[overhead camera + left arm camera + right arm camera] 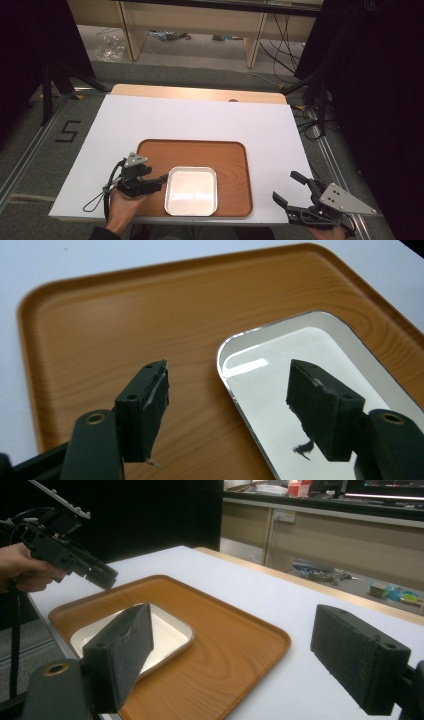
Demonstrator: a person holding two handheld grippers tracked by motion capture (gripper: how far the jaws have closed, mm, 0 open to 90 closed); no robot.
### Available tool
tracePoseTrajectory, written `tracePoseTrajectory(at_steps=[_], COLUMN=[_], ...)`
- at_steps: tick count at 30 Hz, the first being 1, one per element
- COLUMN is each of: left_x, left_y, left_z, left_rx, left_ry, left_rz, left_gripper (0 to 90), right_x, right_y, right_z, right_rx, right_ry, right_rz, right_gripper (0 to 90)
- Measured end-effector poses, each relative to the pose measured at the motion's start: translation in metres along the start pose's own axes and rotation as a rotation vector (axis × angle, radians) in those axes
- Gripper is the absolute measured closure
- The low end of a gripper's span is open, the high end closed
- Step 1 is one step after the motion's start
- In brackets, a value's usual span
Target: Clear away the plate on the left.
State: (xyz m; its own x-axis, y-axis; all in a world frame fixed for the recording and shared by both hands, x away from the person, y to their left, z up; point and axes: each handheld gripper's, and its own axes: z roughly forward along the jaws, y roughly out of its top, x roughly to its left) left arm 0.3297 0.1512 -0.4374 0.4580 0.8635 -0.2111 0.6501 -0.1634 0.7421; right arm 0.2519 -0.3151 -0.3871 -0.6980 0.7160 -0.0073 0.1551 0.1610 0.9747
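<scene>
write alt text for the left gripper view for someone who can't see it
Two open black jaws of the left gripper straddle the near rim of a shiny square metal dish, one jaw over the dish and one outside it. The dish sits on a brown wooden tray that lies on a white table.

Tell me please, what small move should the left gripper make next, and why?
Probably close on the metal dish's left rim. The left gripper is open with its jaws on either side of that rim, one over the wooden tray, one over the dish. The right gripper is open off the tray.

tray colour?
Orange-brown wood grain; the tray shows best in the left gripper view.
</scene>
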Motion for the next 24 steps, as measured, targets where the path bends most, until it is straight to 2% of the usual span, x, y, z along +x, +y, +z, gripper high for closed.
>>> tracePoseTrajectory(at_steps=[2,3,4,5,6,7,8,11,13,16,17,19,22,23,24], left_x=[0.001,0.002,0.002,0.002,0.003,0.002,0.003,0.002,0.004,0.005,0.006,0.007,0.007,0.007,0.008], left_y=[0.001,0.002,0.002,0.002,0.003,0.003,0.003,0.003,0.004,0.005,0.005,0.005,0.005,0.004,0.004], left_z=[-0.002,-0.003,-0.004,-0.005,-0.006,-0.006,-0.007,-0.007,-0.010,-0.016,-0.019,-0.022,-0.026,-0.028,-0.029], left_rx=[-0.011,-0.016,-0.017,-0.024,-0.024,-0.033,-0.029,-0.080,-0.110,-0.149,-0.166,-0.193,-0.217,-0.228,-0.235], left_ry=[0.004,0.010,0.007,0.010,0.009,0.013,0.011,0.007,0.001,0.007,0.004,-0.004,0.000,0.000,-0.001], left_rz=[-0.004,0.006,-0.003,0.001,0.002,-0.005,0.015,-0.014,-0.008,-0.003,-0.006,-0.002,-0.002,0.000,0.005], left_gripper=[32.8,32.8,32.6,32.5,32.3,32.2,31.9,29.8,28.9,27.3,26.6,25.1,21.8,21.9,21.8], right_x=[0.000,-0.001,0.000,0.000,-0.001,0.000,-0.001,-0.001,0.000,-0.001,-0.001,0.000,0.000,0.000,0.000], right_y=[0.000,0.000,0.000,0.000,0.000,0.000,0.000,0.000,0.000,0.001,0.001,0.001,0.001,0.000,0.000], right_z=[-0.001,0.000,-0.001,0.000,-0.001,-0.001,0.000,0.000,0.000,-0.001,-0.002,-0.001,-0.001,0.000,0.000], right_rx=[0.009,-0.015,0.003,0.001,0.003,0.008,-0.014,0.003,-0.002,0.028,0.022,0.011,0.028,0.004,0.009], right_ry=[-0.011,-0.010,-0.006,-0.001,-0.015,-0.010,-0.012,-0.016,0.000,-0.009,0.003,0.000,-0.010,-0.018,-0.017], right_rz=[-0.011,-0.031,-0.008,-0.006,-0.022,-0.011,-0.031,-0.023,-0.002,-0.011,-0.009,-0.005,-0.010,-0.011,-0.009], right_gripper=[17.9,17.8,17.8,17.9,17.9,17.8,17.8,17.8,17.8,17.7,17.7,17.7,17.6,17.6,17.6])
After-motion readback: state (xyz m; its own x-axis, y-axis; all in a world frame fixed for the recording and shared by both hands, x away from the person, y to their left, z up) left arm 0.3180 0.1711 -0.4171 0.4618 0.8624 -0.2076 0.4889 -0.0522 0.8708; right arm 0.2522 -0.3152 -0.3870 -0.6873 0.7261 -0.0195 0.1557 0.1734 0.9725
